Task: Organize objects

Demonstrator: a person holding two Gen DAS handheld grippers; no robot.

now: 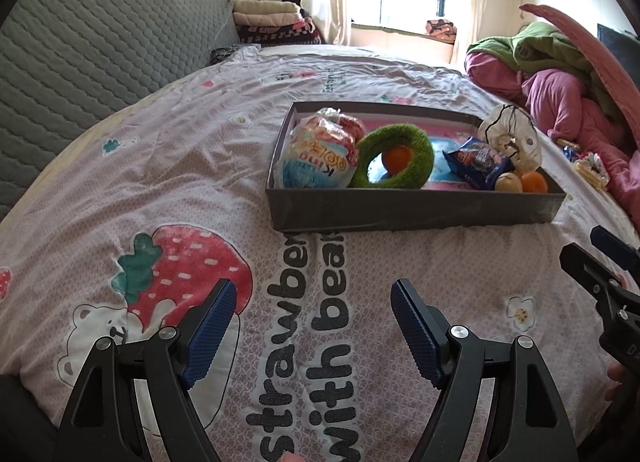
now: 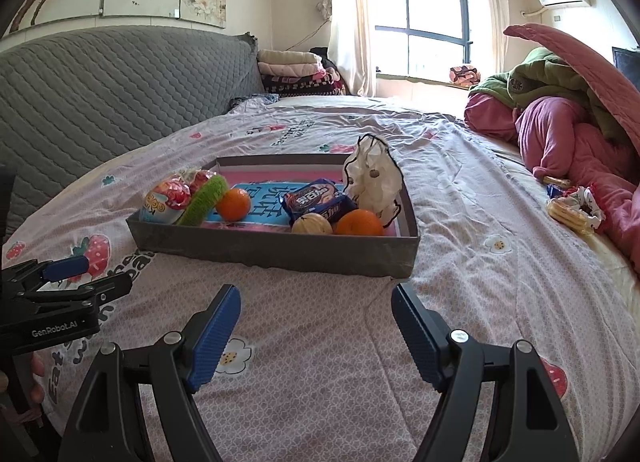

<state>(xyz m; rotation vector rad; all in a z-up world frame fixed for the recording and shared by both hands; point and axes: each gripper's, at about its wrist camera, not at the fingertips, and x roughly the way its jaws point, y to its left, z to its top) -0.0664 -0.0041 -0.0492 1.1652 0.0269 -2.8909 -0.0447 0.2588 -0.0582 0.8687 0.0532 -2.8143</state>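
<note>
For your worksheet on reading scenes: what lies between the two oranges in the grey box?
In the right wrist view, a blue snack packet and a pale round fruit lie between the left orange and right orange in the box.

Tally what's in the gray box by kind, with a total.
Oranges: 2
Pale round fruit: 1
Green fuzzy ring: 1
Blue snack packet: 1
Round wrapped snack pack: 1
White drawstring pouch: 1
Total: 7, all inside the box. Both tools are open and outside it.
</note>
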